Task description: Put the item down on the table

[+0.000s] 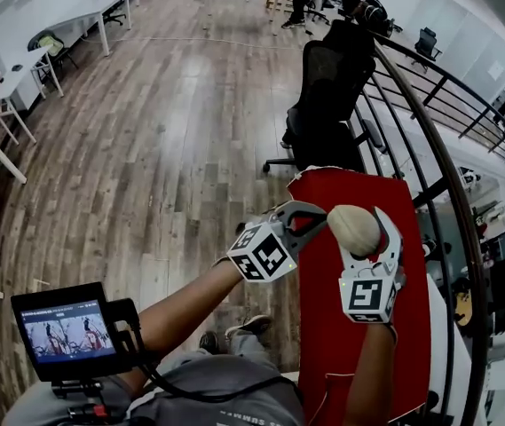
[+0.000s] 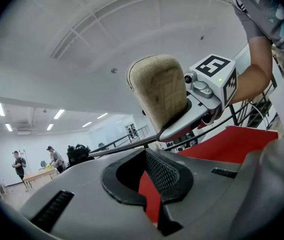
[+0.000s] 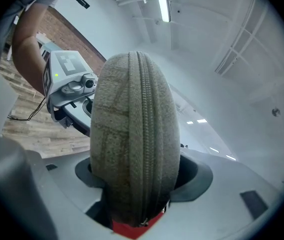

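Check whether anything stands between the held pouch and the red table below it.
Nothing visible does. The right gripper holds the beige pouch over bare red table; the left gripper sits beside it, not under.

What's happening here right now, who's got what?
A person is working with a gripper in each hand above a red table. The right gripper is clamped on a tan zippered pouch, holding it up off the table. The left gripper sits right beside the pouch with nothing between its jaws, which look closed. The pouch has not been put down yet.
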Available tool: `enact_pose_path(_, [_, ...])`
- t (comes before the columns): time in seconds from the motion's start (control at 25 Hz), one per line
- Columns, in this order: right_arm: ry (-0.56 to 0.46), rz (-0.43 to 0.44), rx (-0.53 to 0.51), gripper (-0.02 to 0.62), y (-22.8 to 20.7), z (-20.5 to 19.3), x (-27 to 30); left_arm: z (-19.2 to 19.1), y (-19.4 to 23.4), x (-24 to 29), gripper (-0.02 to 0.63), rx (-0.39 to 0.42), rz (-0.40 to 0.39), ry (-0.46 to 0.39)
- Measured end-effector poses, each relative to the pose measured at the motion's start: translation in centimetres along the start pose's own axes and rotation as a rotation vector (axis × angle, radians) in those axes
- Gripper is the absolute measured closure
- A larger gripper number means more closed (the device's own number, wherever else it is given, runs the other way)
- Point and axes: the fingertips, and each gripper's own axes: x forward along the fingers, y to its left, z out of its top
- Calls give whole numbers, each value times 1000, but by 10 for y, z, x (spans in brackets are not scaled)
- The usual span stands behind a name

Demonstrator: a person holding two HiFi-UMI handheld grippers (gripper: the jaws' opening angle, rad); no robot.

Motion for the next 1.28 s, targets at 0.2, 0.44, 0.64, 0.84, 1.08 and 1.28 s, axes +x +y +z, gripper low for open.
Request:
enact_pose_path(0.2, [-32,-2,40,304,-23,-29,51,-27,31,43,611,23,-18,51])
enact_pose_path(0.44, [-31,-23,57,304,-83,-77,79,-8,62,120,611,64,-23,40])
enact_pose_path(0.64, [-43,-39,67,304,-110,-83,80,3,63,143,611,82,-49,44])
enact_pose_path(0.84, [-32,-78,88,304,-167,-108,84,28,75,191,611,105,-83,48])
enact_pose_path(1.08, [35,-107,126,304,-201,-184,117,9,84,280,611,109,-160,26])
enact_pose_path(1.28, [129,-137,148,304,-214,-231,154,-17,97,340,611,90,-264,-19])
